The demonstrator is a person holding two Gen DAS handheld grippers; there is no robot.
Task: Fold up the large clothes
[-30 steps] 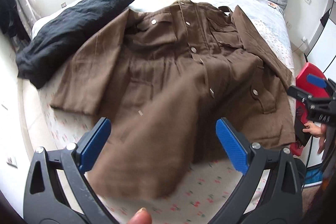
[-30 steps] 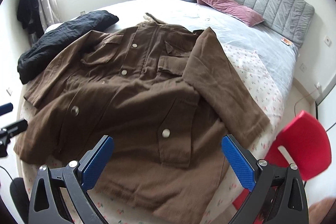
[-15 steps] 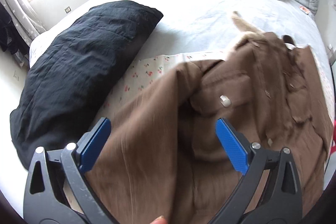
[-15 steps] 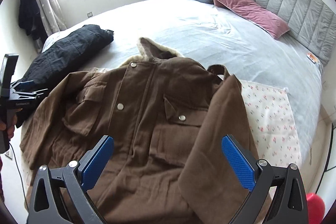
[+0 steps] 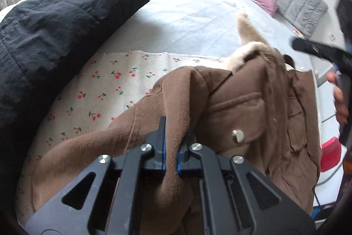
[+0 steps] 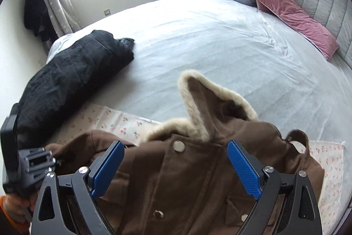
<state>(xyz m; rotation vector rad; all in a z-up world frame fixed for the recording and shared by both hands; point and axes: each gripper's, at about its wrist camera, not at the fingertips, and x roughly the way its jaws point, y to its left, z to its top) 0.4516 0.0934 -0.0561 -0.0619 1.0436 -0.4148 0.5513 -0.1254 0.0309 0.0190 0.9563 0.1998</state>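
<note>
Both left fingers (image 5: 160, 142) pinch brown coat (image 5: 253, 107); right fingers (image 6: 244, 171) spread wide

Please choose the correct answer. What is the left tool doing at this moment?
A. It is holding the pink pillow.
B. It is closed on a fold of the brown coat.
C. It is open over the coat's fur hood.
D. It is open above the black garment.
B: in the left wrist view, the left tool has its fingers pinched together on a raised fold of the brown coat.
</note>
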